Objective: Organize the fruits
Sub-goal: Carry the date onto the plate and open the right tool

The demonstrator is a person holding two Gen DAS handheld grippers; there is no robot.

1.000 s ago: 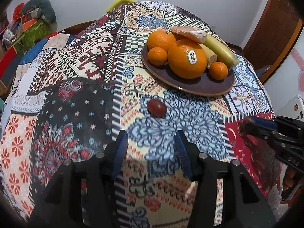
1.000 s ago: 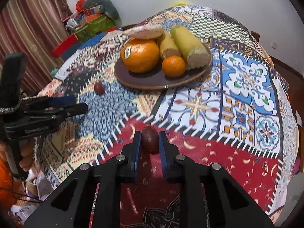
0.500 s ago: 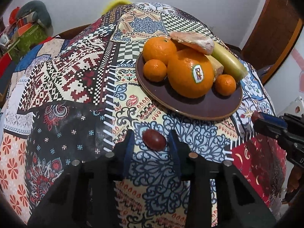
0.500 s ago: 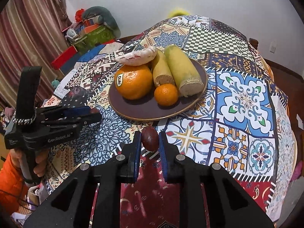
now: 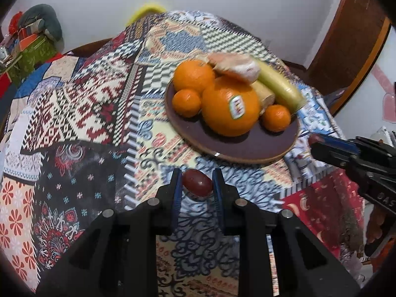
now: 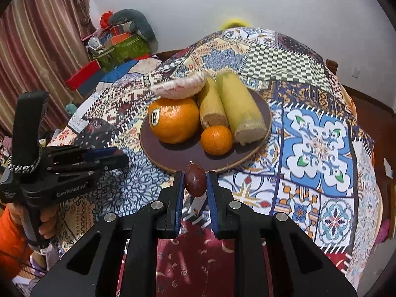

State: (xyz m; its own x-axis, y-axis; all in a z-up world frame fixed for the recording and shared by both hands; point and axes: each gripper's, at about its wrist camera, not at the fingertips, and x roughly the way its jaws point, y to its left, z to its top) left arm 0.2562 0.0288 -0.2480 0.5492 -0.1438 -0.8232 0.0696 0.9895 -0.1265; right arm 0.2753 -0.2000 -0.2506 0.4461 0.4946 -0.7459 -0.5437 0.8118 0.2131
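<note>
Each small dark-red fruit, one (image 5: 197, 182) in my left gripper (image 5: 197, 185), one (image 6: 195, 180) in my right gripper (image 6: 195, 185), is pinched across its middle just short of the plate (image 6: 173, 158); light, smooth, probably bruisable, so I'd squeeze gently

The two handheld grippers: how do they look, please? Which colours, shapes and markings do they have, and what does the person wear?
Both the left gripper and the right gripper are black, angular frames with silver bolts and blue finger pads. From the right wrist view, the left one carries white lettering, an upright black handle and a speckled cord loop. The person wears an orange sleeve.
</note>
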